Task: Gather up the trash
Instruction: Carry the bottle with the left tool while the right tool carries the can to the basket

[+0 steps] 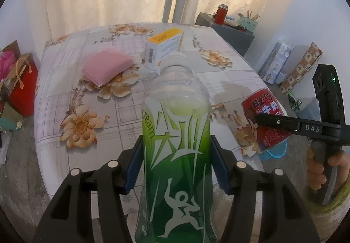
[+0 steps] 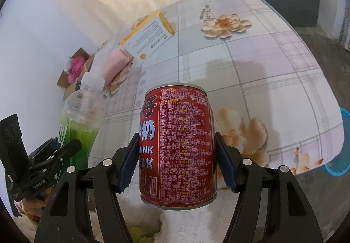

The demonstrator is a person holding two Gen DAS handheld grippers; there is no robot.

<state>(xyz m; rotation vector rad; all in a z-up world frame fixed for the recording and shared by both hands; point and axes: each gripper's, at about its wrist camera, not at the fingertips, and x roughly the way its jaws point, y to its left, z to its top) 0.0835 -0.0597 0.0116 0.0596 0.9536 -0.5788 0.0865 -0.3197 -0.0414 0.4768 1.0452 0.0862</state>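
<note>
L tongs pinch my bottle, over near table edge | R tongs pinch can, off edge | box & sponge ahead, open cloth btw.

The clear green-labelled plastic bottle looks glossy. The red metal can shines smoothly. The pink sponge pad looks matt.
</note>
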